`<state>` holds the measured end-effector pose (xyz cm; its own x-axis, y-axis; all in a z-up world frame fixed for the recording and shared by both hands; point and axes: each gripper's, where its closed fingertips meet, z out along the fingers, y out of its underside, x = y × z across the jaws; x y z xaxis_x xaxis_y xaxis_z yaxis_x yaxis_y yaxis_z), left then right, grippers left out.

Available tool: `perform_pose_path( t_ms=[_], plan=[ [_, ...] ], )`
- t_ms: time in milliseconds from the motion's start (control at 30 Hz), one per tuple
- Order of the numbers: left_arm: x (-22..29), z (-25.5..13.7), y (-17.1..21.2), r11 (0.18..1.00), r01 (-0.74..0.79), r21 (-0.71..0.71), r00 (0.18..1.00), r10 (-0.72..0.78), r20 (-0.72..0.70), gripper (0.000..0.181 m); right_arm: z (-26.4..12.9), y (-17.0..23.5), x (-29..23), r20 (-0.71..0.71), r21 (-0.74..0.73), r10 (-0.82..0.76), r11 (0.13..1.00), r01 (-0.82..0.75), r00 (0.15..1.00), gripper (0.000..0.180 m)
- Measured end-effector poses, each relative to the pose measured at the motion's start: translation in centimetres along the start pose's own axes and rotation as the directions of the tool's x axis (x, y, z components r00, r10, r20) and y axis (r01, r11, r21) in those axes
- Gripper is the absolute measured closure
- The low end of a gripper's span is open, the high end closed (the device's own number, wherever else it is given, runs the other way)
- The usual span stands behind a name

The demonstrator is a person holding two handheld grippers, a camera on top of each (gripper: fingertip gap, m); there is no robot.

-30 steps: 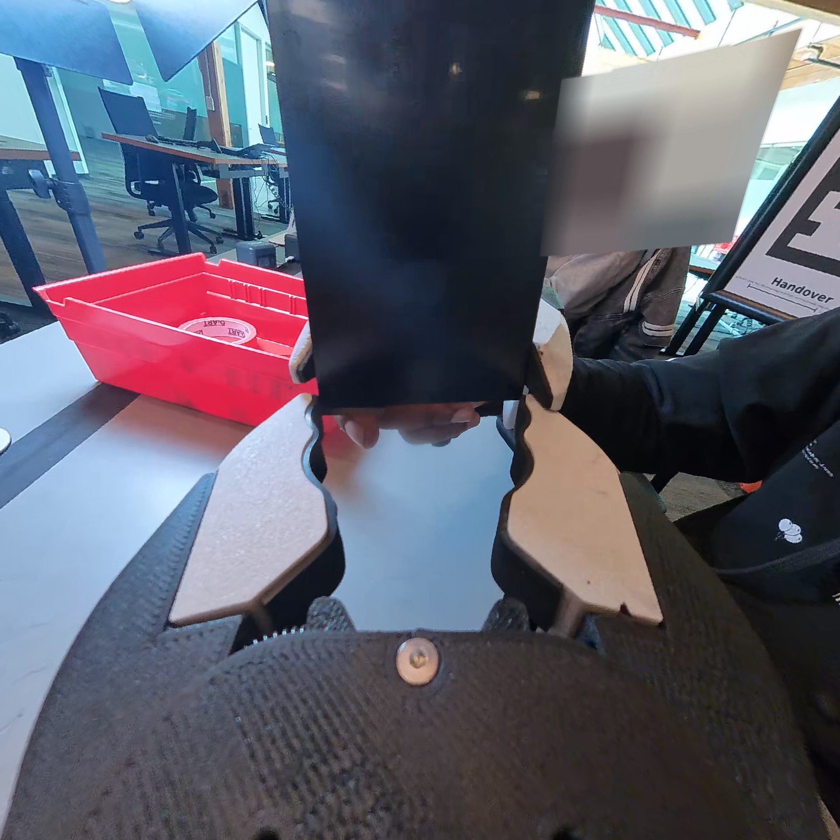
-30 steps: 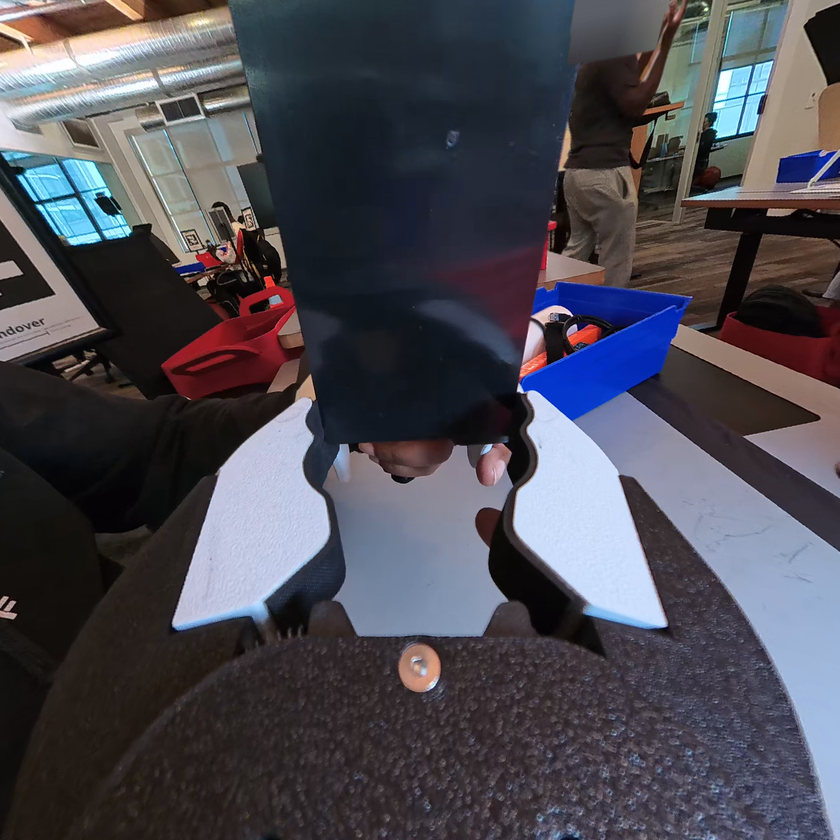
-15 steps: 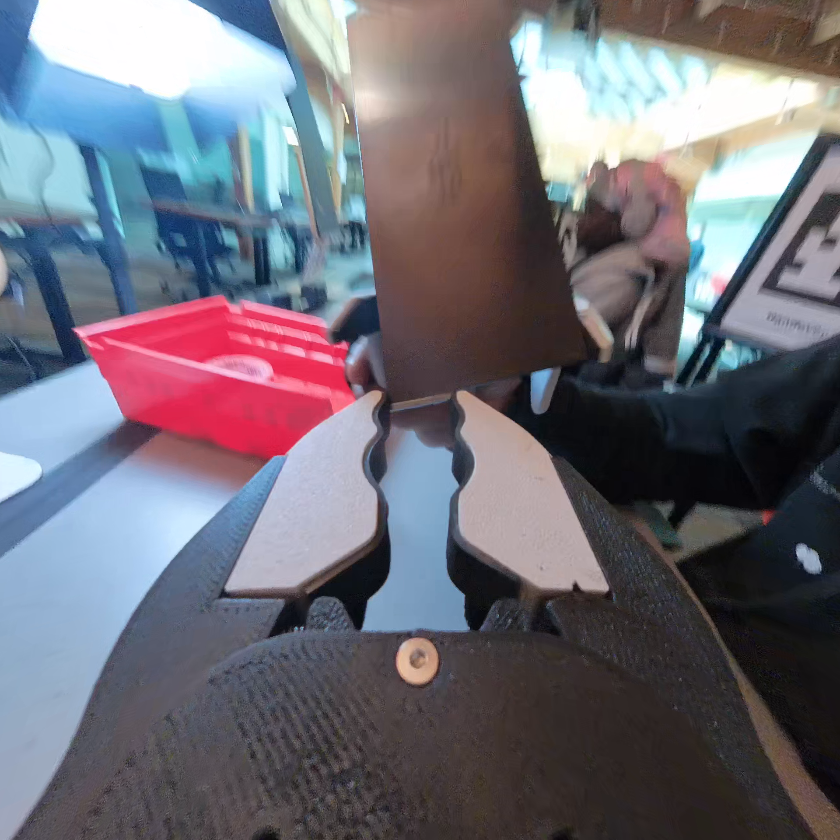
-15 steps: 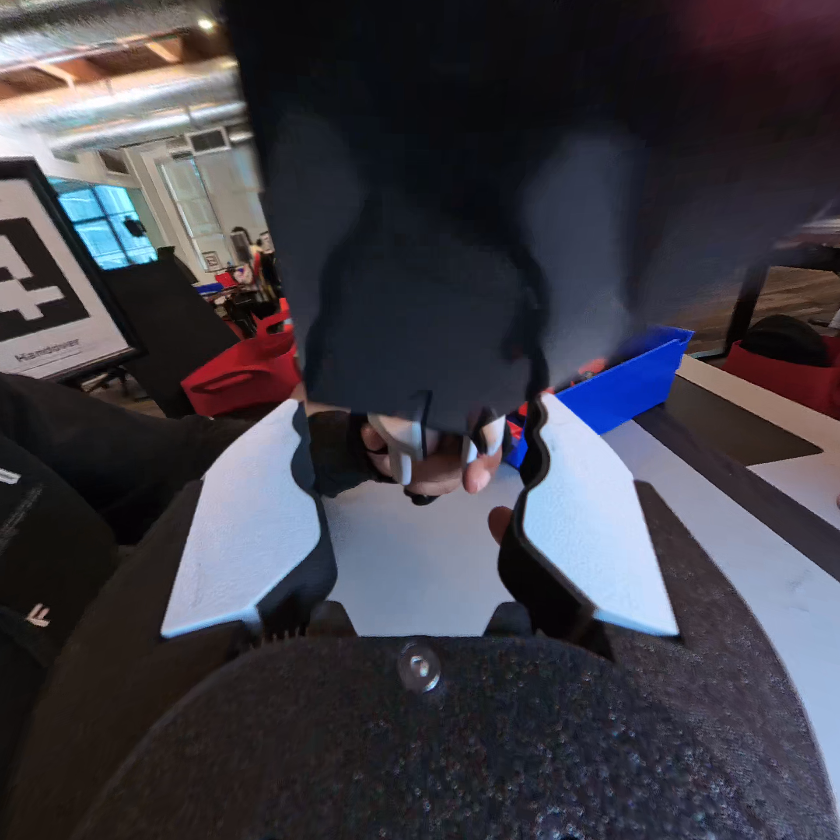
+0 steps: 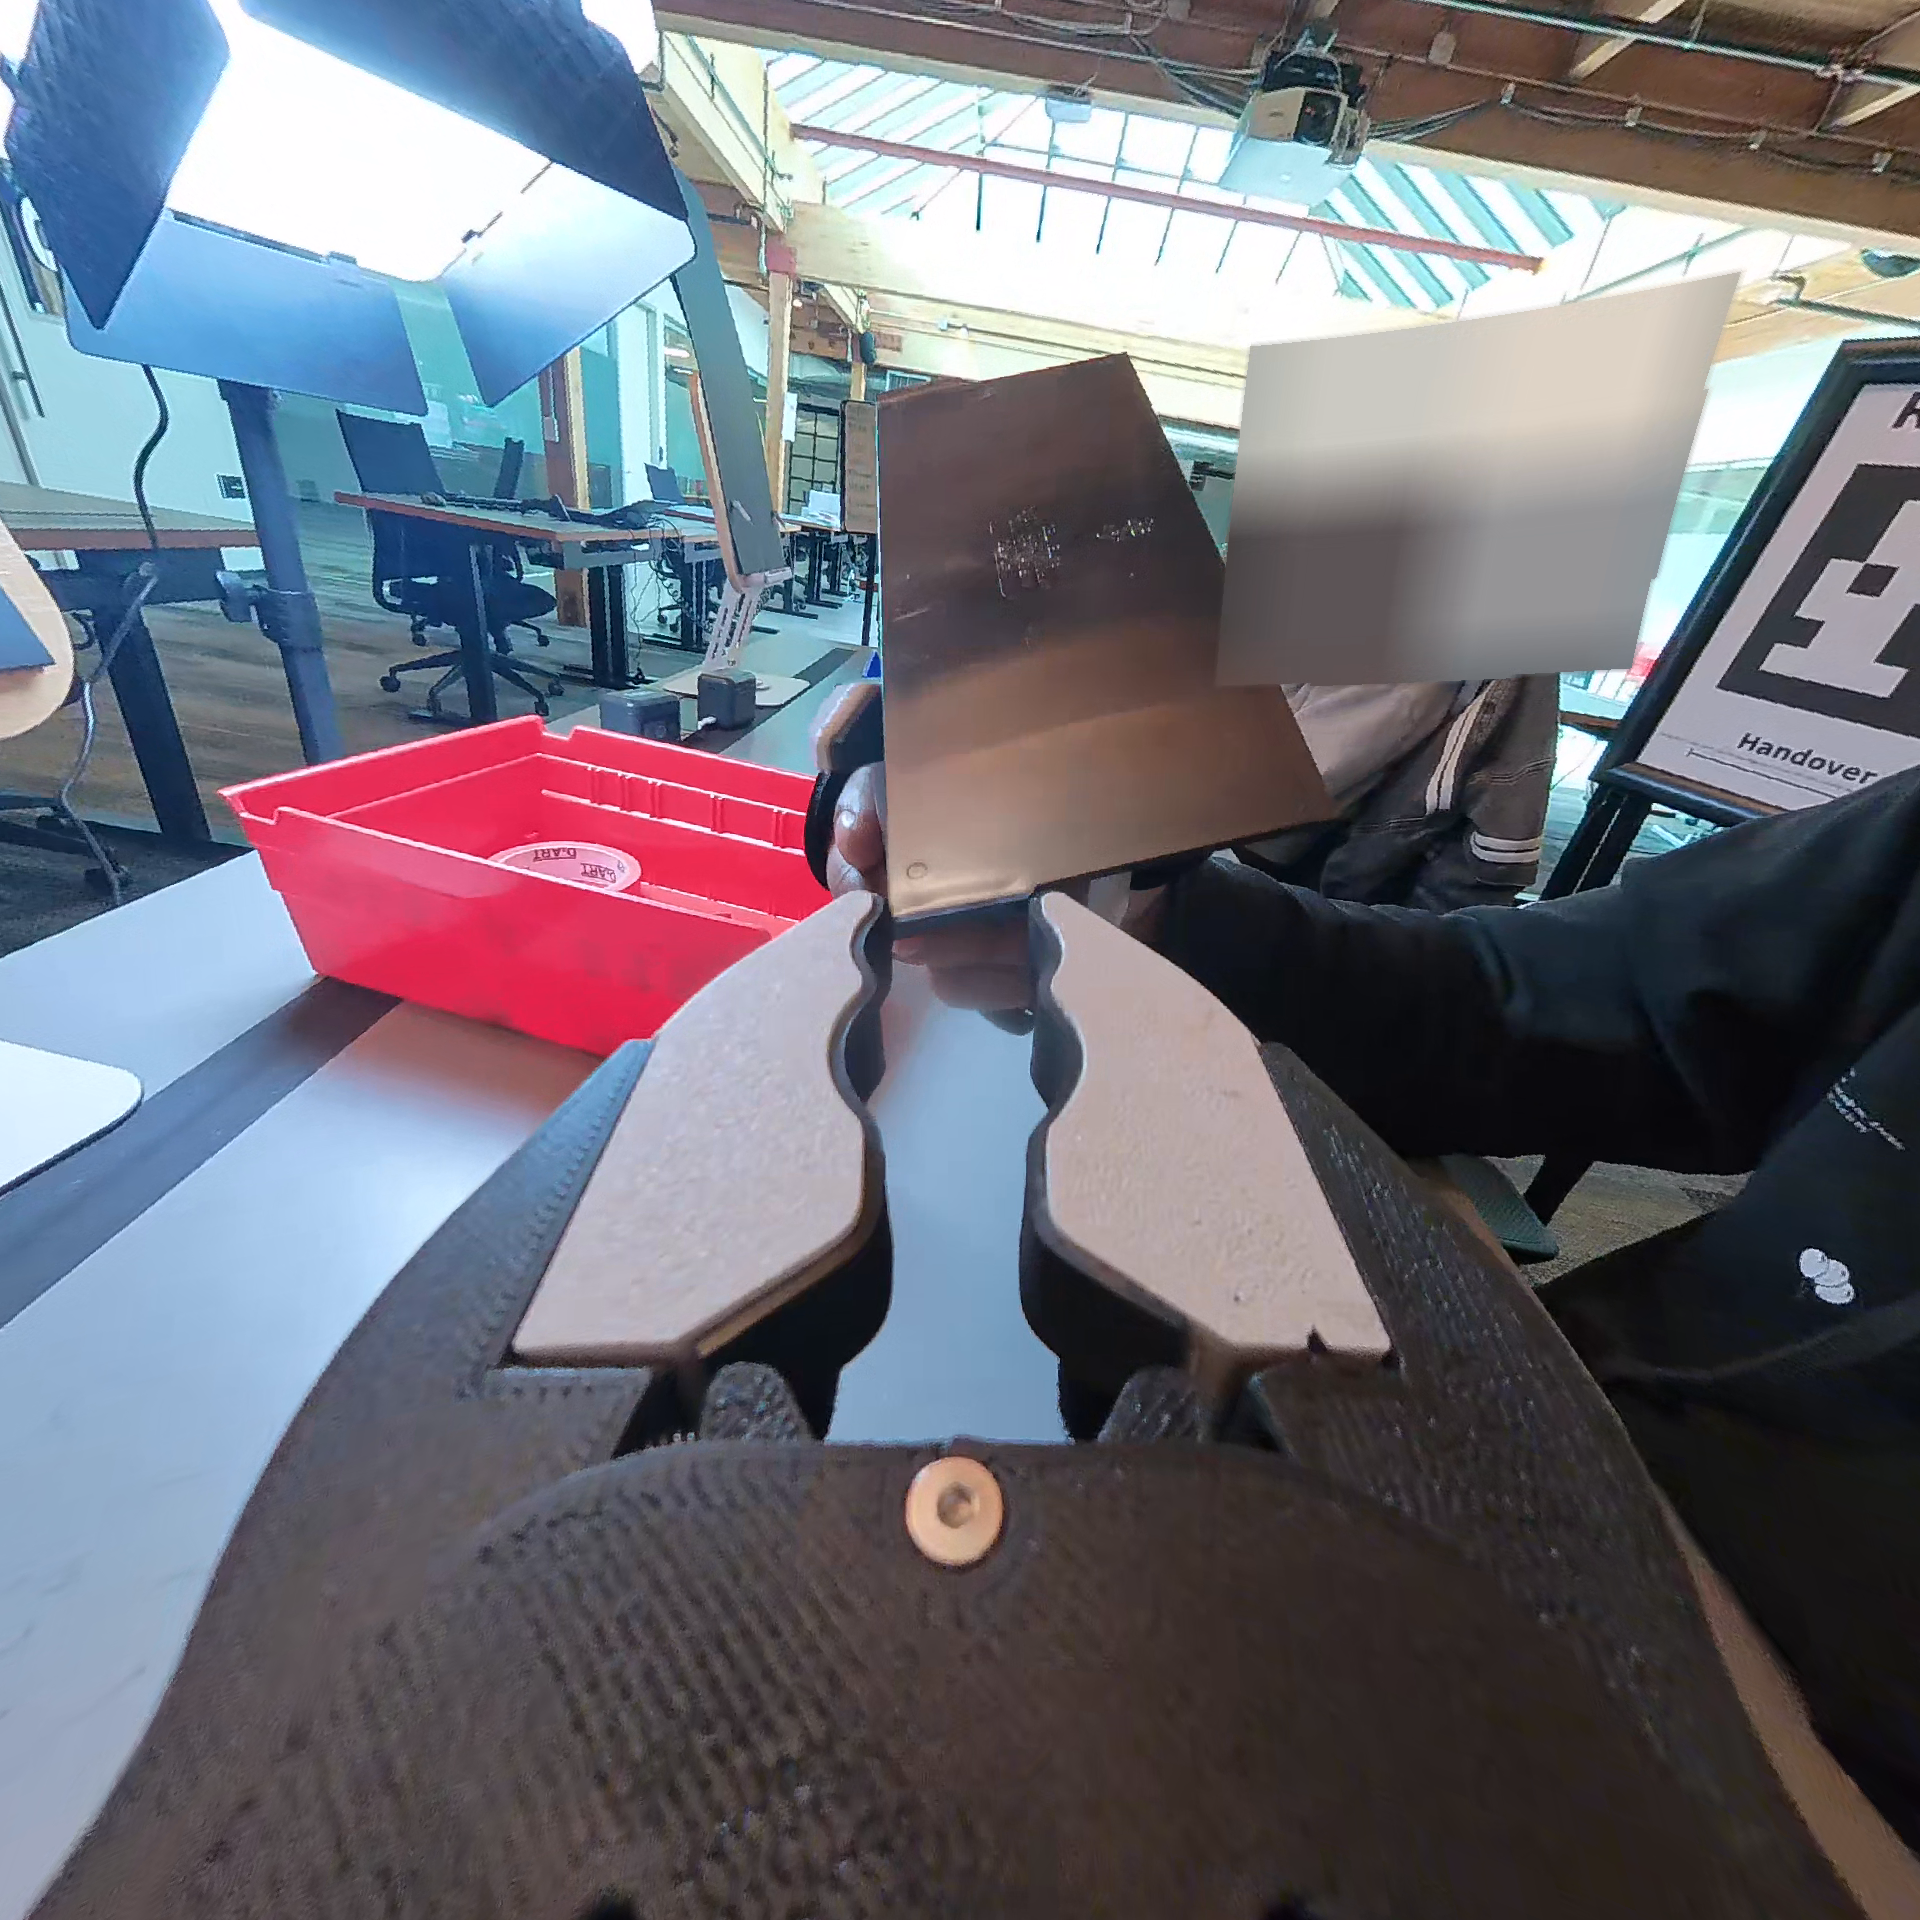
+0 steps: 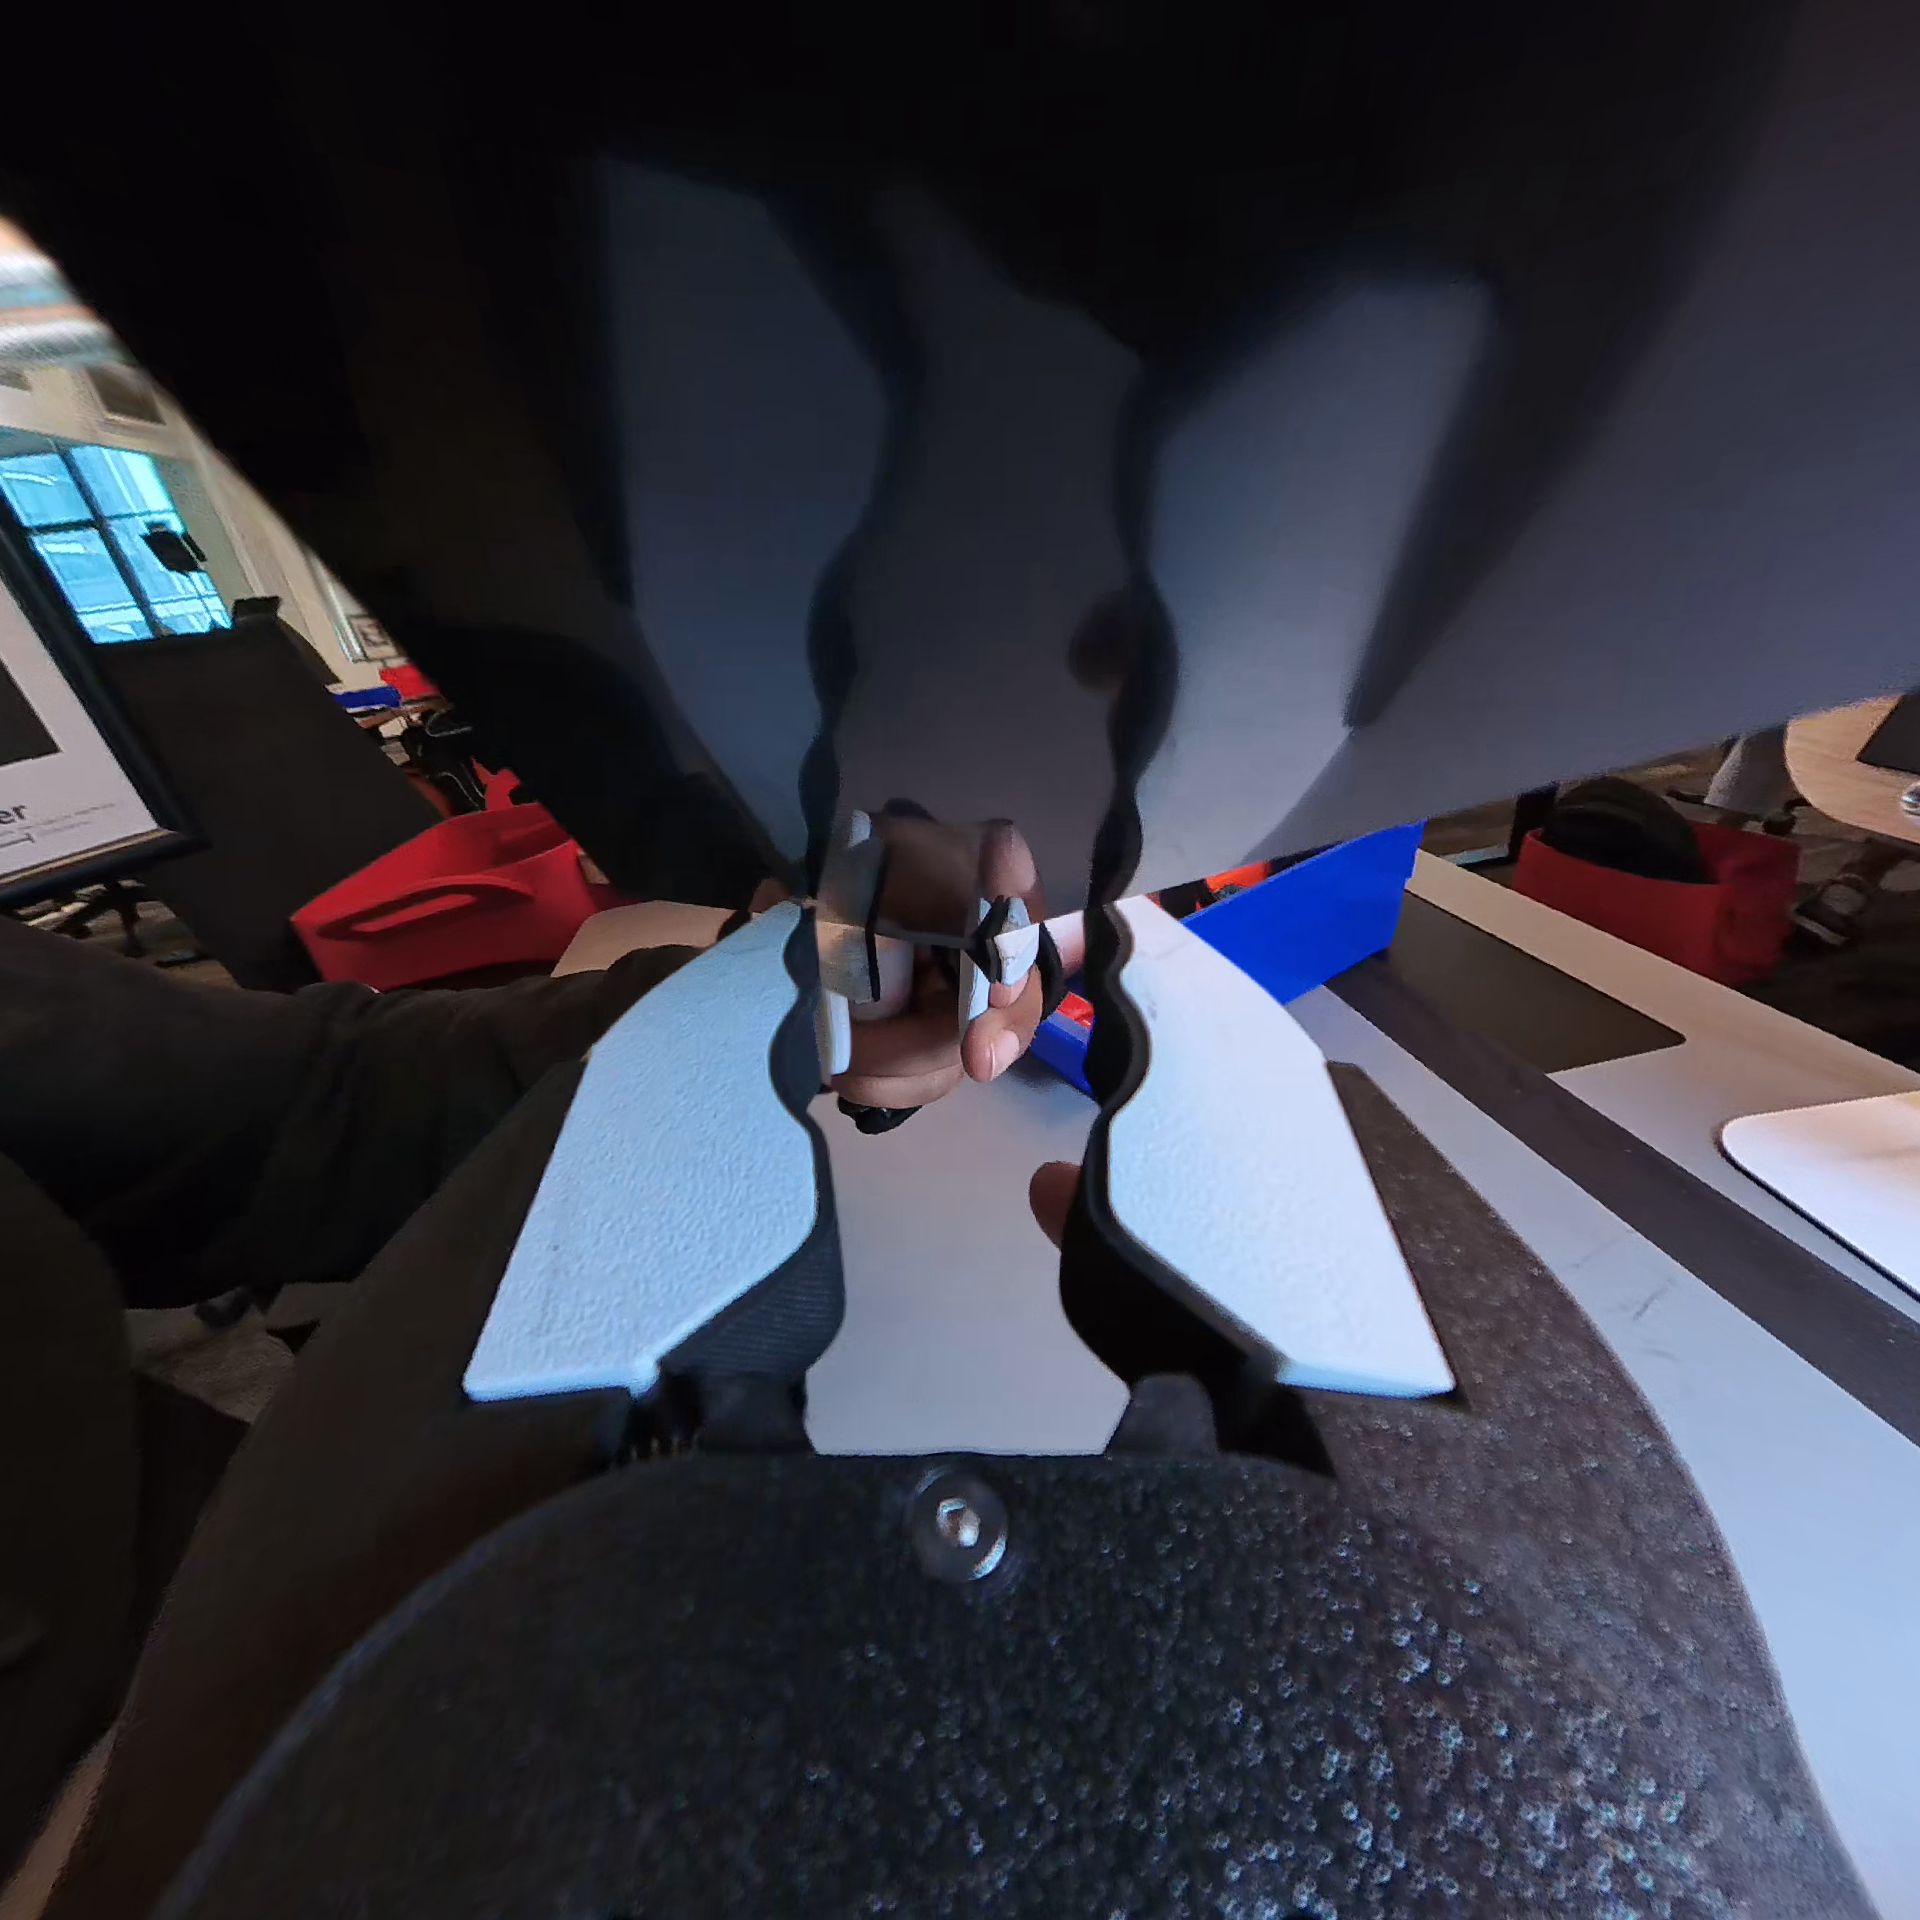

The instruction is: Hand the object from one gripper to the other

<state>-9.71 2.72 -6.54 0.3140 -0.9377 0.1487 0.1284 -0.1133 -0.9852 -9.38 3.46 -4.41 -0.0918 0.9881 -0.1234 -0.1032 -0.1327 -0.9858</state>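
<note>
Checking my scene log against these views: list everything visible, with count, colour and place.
plate: one, dark glossy, upright in the left jaws
red bin: one, red, on the table
tape roll: one, white, inside the red bin
blue bin: one, blue, on the table beyond the right gripper
sign: one, black-and-white, framed, far right
table: one, grey with dark stripe, below
left gripper: one, tan-and-black, jaws shut on plate
right gripper: one, white-and-black, jaws apart

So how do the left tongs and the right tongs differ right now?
The left tongs are nearly closed, clamping the dark plate by its lower edge; the right tongs stand apart with nothing between them. The plate rises from the left tongs but looms over the right tongs, mirroring them. Both have wavy-edged pale fingers on black textured bodies.
</note>
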Motion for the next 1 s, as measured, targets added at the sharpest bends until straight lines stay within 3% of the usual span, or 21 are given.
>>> perform_pose_path(
  t_ms=[200,300,367,467,533,600,667,767,1000],
  plan=[
    [0.1,-0.1,0.6,0.998,0.059,-0.01,0.997,-0.06,-0.056,0.156,-1.0,-1.6,-0.4,0.047,0.097,-0.001,0.995,-0.004,0.999,0.113],
    [1.1,0.2,1.8,0.987,0.147,-0.062,0.975,-0.155,-0.159,0.157,-1.8,-2.5,-0.9,0.099,0.141,-0.009,0.99,-0.005,0.995,0.11],
    [2.2,0.3,2.7,0.967,0.233,-0.102,0.931,-0.252,-0.263,0.156,-2.2,-2.3,-1.7,0.154,0.127,-0.023,0.992,0.003,0.988,0.125],
    [2.5,0.8,3.2,0.929,0.351,-0.118,0.871,-0.37,-0.322,0.157,-3.0,-2.5,-2.6,0.221,0.14,-0.058,0.99,0.027,0.973,0.166],
    [2.4,0.6,2.7,0.907,0.408,-0.1,0.839,-0.416,-0.351,0.164,-3.3,-3.0,-2.0,0.179,0.155,-0.064,0.987,0.036,0.982,0.177],
    [1.7,0.4,2.9,0.919,0.383,-0.09,0.869,-0.391,-0.303,0.145,-3.5,-3.1,-1.5,0.162,0.14,-0.048,0.99,0.025,0.986,0.178],
    [0.5,0.2,2.7,0.953,0.299,-0.054,0.931,-0.304,-0.203,0.139,-3.4,-2.8,-0.6,0.103,0.103,-0.052,0.994,0.041,0.993,0.177],
    [0.7,0.0,1.7,0.976,0.215,-0.035,0.962,-0.217,-0.163,0.132,-3.1,-2.4,0.1,0.056,0.065,-0.039,0.997,0.035,0.998,0.178],
    [0.8,1.7,0.5,0.99,0.131,0.049,0.99,-0.128,-0.067,0.148,-1.9,-3.1,0.0,0.035,0.17,0.051,0.984,-0.056,0.998,0.178]
  ],
)
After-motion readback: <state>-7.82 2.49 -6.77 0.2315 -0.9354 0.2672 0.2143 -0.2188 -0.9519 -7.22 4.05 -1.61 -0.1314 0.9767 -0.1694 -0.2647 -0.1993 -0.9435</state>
